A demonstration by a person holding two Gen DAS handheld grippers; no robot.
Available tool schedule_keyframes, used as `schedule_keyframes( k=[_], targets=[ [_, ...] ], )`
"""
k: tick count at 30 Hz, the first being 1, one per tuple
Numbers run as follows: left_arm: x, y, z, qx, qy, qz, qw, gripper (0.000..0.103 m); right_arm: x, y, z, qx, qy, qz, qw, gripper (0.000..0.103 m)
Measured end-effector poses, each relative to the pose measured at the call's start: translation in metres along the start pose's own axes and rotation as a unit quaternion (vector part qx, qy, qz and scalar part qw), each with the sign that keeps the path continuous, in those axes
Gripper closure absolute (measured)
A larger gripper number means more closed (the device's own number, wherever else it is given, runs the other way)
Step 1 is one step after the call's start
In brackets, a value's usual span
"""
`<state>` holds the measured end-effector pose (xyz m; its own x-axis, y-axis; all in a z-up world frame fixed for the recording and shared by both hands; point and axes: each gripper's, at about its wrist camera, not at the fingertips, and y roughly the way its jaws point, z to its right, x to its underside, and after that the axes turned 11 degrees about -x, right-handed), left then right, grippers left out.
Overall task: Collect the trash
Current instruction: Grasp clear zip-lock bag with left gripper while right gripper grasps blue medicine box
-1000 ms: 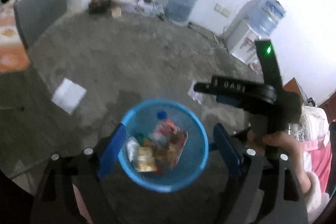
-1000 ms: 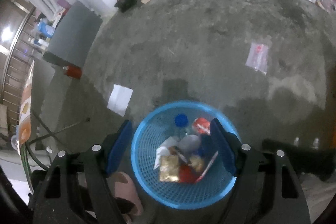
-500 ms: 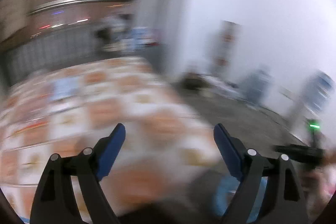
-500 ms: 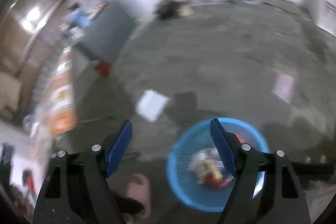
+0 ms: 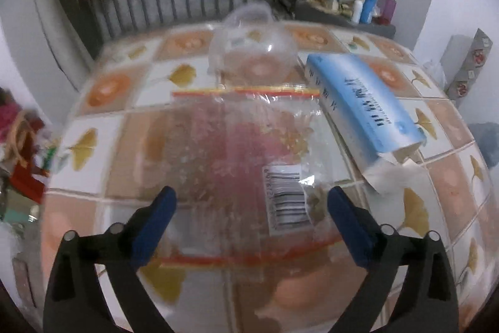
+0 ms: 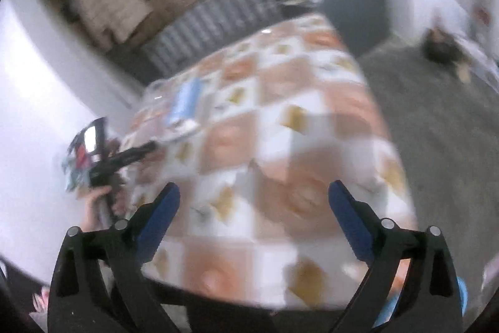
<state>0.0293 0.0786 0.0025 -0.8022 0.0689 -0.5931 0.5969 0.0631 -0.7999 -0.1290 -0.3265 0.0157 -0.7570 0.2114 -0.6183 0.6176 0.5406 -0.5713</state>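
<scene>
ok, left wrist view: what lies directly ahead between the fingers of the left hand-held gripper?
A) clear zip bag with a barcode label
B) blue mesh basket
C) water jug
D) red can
A: the clear zip bag with a barcode label lies flat on the tiled tabletop, ahead of the left hand-held gripper, whose jaws are opening with nothing gripped.

The left wrist camera is looking steeply down, close over the tiled worktop [image 5: 131,142], with a clear plastic bag [image 5: 246,158] and a blue box [image 5: 361,102] filling its view. The right wrist camera is looking from farther back along the same worktop [image 6: 312,120], blurred, sharing that blue box [image 6: 185,102].
</scene>
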Motion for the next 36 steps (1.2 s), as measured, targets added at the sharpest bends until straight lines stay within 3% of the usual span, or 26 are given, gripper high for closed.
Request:
schedule_keyframes(
  k=[4,7,9,11,13,15,16,20,24,26,28,31,34,36],
  targets=[
    [0.005,0.000,0.001,0.001,0.033,0.009,0.9994,0.005,-0.035,0.069,-0.039,0.007,-0.076,-0.036,0.996,0.008],
    [0.011,-0.006,0.001,0.003,0.040,0.009,0.9992,0.008,-0.053,0.115,-0.057,-0.008,-0.095,-0.070,0.993,0.008],
    [0.014,-0.011,0.001,0.005,0.043,0.015,0.9989,0.018,-0.068,0.152,-0.069,-0.009,-0.106,-0.090,0.990,0.008],
    [0.017,-0.016,0.002,0.005,0.043,0.022,0.9988,0.037,-0.082,0.186,-0.082,0.001,-0.116,-0.112,0.987,0.008],
    [0.017,-0.018,0.000,0.004,0.030,0.026,0.9992,0.050,-0.092,0.215,-0.090,-0.008,-0.119,-0.134,0.984,0.008],
    [0.015,-0.017,-0.005,0.006,0.016,0.027,0.9995,0.056,-0.101,0.235,-0.093,-0.013,-0.116,-0.154,0.981,0.008],
    [0.015,-0.018,-0.009,0.008,0.007,0.028,0.9996,0.063,-0.105,0.247,-0.093,-0.007,-0.115,-0.165,0.980,0.008],
    [0.020,-0.021,-0.017,0.022,-0.002,0.028,0.9993,0.068,-0.111,0.276,-0.107,0.028,-0.133,-0.194,0.971,0.008],
    [0.023,-0.024,-0.026,0.044,-0.018,0.028,0.9985,0.068,-0.098,0.308,-0.110,0.100,-0.183,-0.239,0.948,0.008],
    [0.026,-0.027,-0.032,0.050,-0.039,0.032,0.9975,0.072,-0.089,0.301,-0.112,0.106,-0.215,-0.203,0.950,0.023],
    [0.028,-0.033,-0.039,0.056,-0.057,0.049,0.9956,0.076,-0.084,0.288,-0.107,0.090,-0.204,-0.188,0.956,0.029],
    [0.032,-0.045,-0.037,0.043,-0.044,0.076,0.9952,0.083,-0.078,0.261,-0.091,0.068,-0.172,-0.184,0.965,0.030],
    [0.037,-0.052,-0.031,0.045,-0.027,0.083,0.9951,0.084,-0.071,0.213,-0.070,0.039,-0.134,-0.166,0.976,0.030],
    [0.038,-0.056,-0.031,0.050,-0.029,0.090,0.9943,0.084,-0.064,0.173,-0.062,0.042,-0.133,-0.145,0.980,0.030]
  ],
)
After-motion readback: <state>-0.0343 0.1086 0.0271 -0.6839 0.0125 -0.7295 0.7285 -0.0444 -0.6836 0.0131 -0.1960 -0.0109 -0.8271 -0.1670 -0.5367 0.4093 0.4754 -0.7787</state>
